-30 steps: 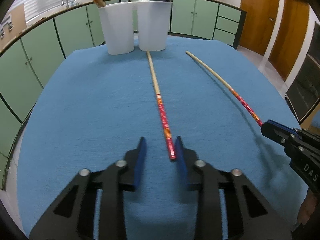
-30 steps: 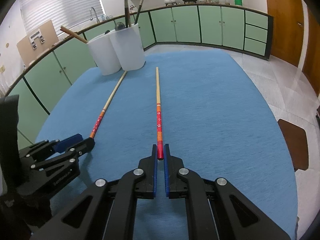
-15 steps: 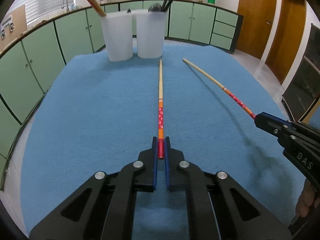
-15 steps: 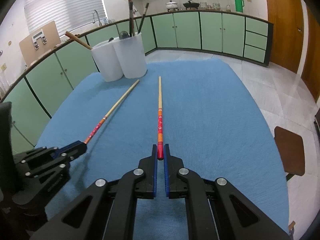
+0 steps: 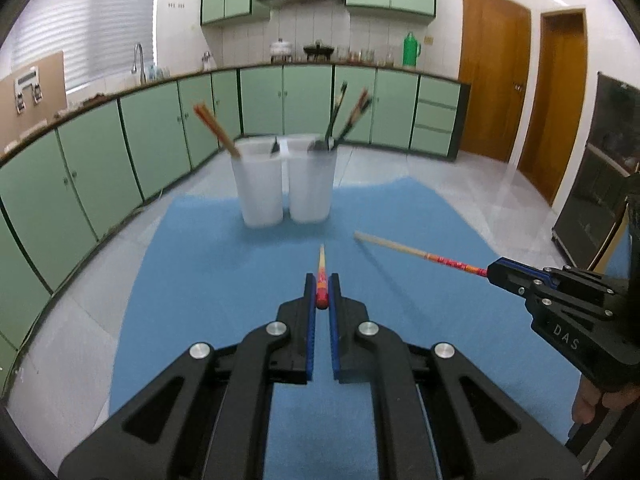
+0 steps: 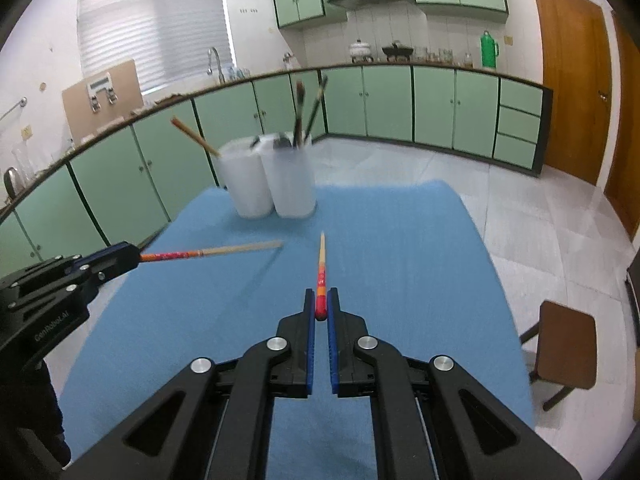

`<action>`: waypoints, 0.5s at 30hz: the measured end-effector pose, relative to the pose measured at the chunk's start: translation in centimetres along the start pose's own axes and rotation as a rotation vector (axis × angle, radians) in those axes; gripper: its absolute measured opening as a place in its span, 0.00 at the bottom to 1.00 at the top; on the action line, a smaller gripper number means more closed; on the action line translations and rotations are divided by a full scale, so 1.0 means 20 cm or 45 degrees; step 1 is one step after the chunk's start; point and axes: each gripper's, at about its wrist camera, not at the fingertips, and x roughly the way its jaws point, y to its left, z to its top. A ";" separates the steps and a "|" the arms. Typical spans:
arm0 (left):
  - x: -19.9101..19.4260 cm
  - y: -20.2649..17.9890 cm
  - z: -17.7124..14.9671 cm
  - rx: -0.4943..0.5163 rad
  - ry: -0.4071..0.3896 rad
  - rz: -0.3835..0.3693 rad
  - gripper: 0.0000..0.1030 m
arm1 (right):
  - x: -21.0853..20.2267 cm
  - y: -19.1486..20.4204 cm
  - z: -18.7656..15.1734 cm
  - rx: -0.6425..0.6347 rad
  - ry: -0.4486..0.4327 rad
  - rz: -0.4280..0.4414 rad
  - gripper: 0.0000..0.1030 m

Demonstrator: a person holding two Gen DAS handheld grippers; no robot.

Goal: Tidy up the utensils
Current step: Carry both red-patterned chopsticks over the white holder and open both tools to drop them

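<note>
Both claws are clamped on chopsticks and held above the blue table (image 5: 208,264). In the left wrist view, the left claw (image 5: 322,300) pinches the red end of one chopstick (image 5: 321,276) at centre frame, its pale tip pointing toward the two white tubs (image 5: 286,184) at the table's far edge. At the right of that frame the right claw (image 5: 494,270) grips the other chopstick (image 5: 416,255), which slants toward the upper left. The tubs stand touching (more chopsticks and dark utensils lean inside them). Green cabinets (image 5: 304,96) run along the wall behind.
</note>
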 end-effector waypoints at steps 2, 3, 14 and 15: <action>-0.04 0.01 0.05 -0.001 -0.035 -0.009 0.05 | -0.04 -0.01 0.06 -0.003 -0.026 0.013 0.06; -0.07 0.01 0.07 0.002 -0.056 -0.013 0.05 | -0.05 -0.01 0.08 -0.004 -0.035 0.019 0.06; -0.22 0.05 0.22 0.021 -0.165 -0.046 0.05 | -0.22 0.05 0.31 -0.060 -0.130 0.067 0.06; -0.23 0.06 0.24 0.022 -0.172 -0.054 0.05 | -0.22 0.06 0.32 -0.068 -0.132 0.069 0.06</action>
